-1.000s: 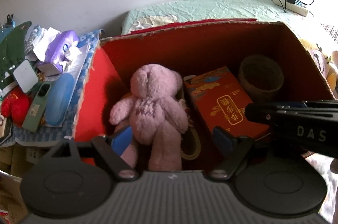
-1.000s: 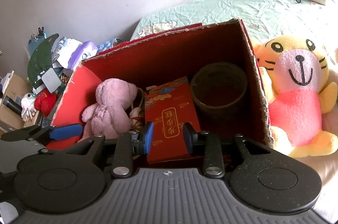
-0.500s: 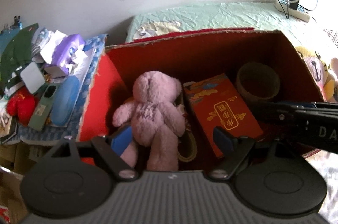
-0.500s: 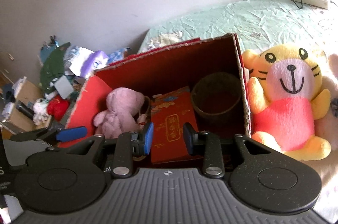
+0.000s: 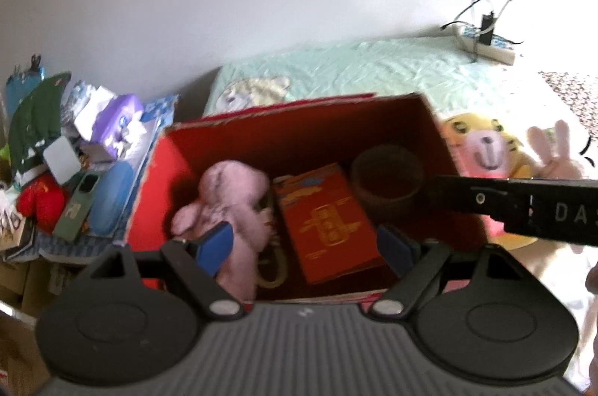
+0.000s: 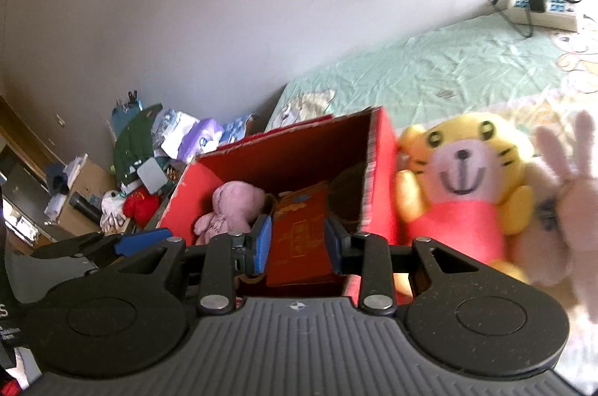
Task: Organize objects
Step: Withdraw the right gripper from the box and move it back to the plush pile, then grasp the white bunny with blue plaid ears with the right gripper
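— Two grippers, both empty, and we are holding them above the near edge of the red cardboard box (image 5: 175,179). Are you noting the spread?

— Noting it. We are carrying the left gripper (image 5: 306,244) with its jaws wide apart, gripping nothing; the right gripper (image 6: 297,241) is part open, a narrower gap, also gripping nothing.

— What are we counting inside the box?

— Three clear items: the pink plush bear (image 5: 228,205) at the left, the red printed packet (image 5: 327,224) in the middle, the brown round basket (image 5: 387,179) at the right rear. Something ring-shaped is lying between bear and packet; we are not identifying it.

— And what is waiting outside?

— The yellow tiger plush (image 6: 463,186) is sitting on the bed (image 6: 448,67), touching the box's right outer wall, with a pale rabbit plush (image 6: 564,209) just beside it, further right.

— So which way are we judging the next reach?

— Rightward, we think. The tiger is lying forward and to the right of the right gripper, upright, its long axis running head to feet, facing us. The right gripper is clearly the nearer one; in the left wrist view its dark body is crossing in front of the tiger's lower half. The present gap is looking narrow for that torso, so we are expecting to widen it first.
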Tool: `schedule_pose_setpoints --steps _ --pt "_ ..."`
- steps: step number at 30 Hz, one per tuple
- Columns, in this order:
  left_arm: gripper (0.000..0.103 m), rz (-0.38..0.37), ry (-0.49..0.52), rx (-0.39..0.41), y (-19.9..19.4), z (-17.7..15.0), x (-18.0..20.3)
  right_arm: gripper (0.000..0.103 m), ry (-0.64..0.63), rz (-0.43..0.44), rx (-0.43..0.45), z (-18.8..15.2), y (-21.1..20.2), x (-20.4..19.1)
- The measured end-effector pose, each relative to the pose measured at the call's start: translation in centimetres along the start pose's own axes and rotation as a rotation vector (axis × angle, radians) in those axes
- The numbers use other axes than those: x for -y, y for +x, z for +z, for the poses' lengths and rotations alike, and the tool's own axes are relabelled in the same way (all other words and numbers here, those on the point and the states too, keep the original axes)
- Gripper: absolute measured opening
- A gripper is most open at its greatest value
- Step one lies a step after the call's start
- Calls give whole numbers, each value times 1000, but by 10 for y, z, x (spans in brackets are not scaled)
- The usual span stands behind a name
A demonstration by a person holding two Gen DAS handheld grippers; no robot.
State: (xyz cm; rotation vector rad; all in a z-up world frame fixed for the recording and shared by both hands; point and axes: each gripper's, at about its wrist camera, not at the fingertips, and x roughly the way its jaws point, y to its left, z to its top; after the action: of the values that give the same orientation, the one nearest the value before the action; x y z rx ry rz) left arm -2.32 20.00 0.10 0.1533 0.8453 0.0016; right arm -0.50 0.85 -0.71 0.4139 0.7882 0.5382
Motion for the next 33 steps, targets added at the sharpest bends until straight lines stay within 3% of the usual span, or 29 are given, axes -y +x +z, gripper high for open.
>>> schedule_pose_setpoints --steps 6,17,27,33 --pt "86 -71 44 39 -15 7 40 34 41 -18 43 0 -36 38" --pt "86 -243 173 81 -18 15 131 34 160 -133 109 1 -86 119" --pt "87 -450 227 13 2 14 199 35 289 -216 114 -6 -102 185" --pt "85 -450 281 -15 18 10 231 35 364 -200 85 -6 -96 213"
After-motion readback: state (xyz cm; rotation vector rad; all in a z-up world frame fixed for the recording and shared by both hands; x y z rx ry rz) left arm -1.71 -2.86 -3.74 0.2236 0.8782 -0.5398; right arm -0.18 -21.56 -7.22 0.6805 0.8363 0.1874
